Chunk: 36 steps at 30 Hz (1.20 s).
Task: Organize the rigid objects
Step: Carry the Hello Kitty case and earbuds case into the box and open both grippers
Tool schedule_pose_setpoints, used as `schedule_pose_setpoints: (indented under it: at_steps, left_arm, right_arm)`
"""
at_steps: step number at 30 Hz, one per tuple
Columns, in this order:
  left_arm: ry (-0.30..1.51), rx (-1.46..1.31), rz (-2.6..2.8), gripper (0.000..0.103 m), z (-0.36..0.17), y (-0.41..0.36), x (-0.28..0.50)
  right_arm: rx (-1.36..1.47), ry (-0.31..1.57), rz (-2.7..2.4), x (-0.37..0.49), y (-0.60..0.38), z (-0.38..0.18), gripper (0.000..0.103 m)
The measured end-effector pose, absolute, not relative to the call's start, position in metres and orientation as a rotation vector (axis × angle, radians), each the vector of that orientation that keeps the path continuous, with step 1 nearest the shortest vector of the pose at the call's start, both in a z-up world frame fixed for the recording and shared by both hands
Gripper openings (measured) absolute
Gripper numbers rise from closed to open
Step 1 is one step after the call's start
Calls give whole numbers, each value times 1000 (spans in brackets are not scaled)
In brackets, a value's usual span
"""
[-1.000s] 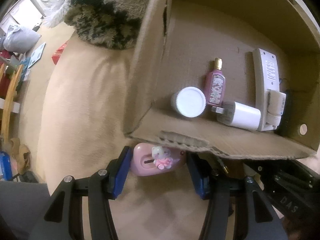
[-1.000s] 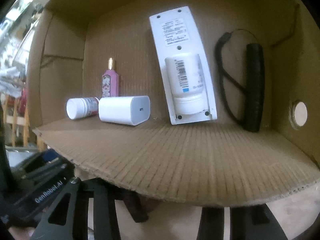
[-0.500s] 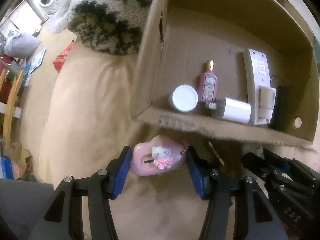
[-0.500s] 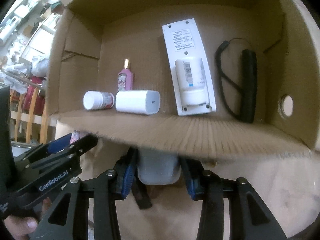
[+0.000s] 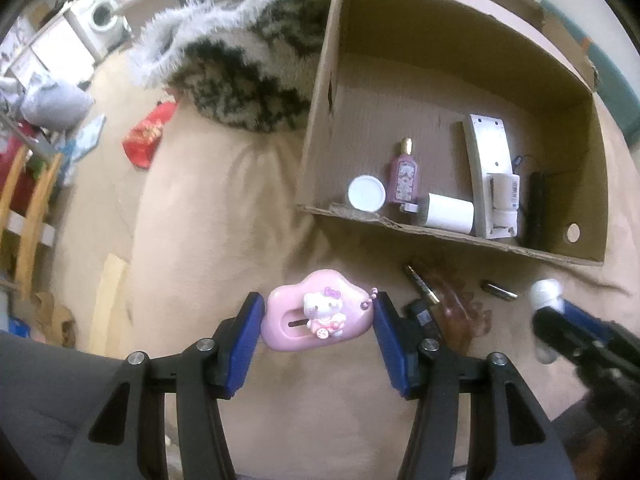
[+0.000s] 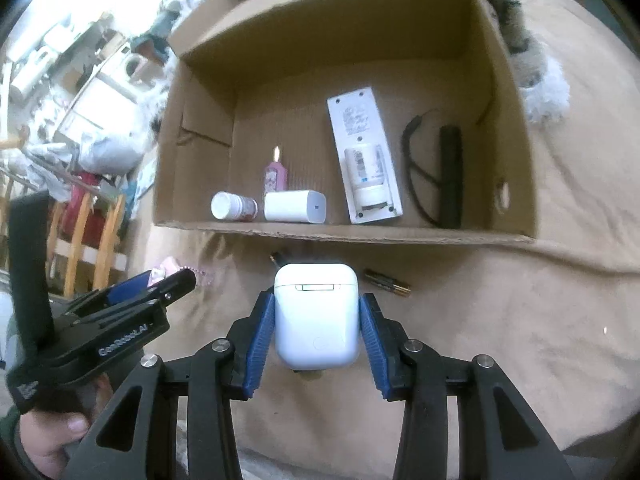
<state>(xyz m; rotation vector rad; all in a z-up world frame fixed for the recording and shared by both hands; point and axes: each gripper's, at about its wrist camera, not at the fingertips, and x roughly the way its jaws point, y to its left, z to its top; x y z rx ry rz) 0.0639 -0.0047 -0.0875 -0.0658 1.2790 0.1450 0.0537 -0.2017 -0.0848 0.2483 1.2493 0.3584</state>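
My left gripper (image 5: 316, 316) is shut on a pink cloud-shaped Hello Kitty toy (image 5: 318, 314), held above the beige cover in front of the cardboard box (image 5: 440, 236). My right gripper (image 6: 316, 316) is shut on a white earbud case (image 6: 316, 316), also short of the box (image 6: 360, 236). In the box lie a white-capped jar (image 6: 232, 206), a pink perfume bottle (image 6: 275, 174), a white charger (image 6: 295, 212), a white remote (image 6: 362, 148) with a small bottle (image 6: 366, 176) on it, and a black corded item (image 6: 450, 176).
A battery (image 6: 386, 282), an amber clip (image 5: 460, 304) and a dark pen-like item (image 5: 420, 282) lie on the cover before the box. A furry blanket (image 5: 240, 80) lies left of the box. The cover drops off at the left to floor clutter (image 5: 148, 140).
Both grippers have pulled back and up from under the box's front flap, each carrying its object. The box now shows farther away and whole.
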Motion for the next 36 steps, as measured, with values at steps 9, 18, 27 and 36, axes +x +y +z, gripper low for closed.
schedule_pose_setpoints:
  at_steps: [9,18,27,36]
  left_arm:
    - [1178,-82,109,52,-43,-8,66]
    - [1064,-45,70,52,-4,-16,105]
    - [1090,1,-37,52,-30,-38,152]
    - [1146,-34,-51,52,-74,-38,162]
  right_arm:
    - [278,1129,378,53,-206,-44,45]
    - [264,1032,379,88,-216,-6,45]
    - [246,1015,390,136,-216,-18,45]
    - [223,1104,352,150,-210,-67,45]
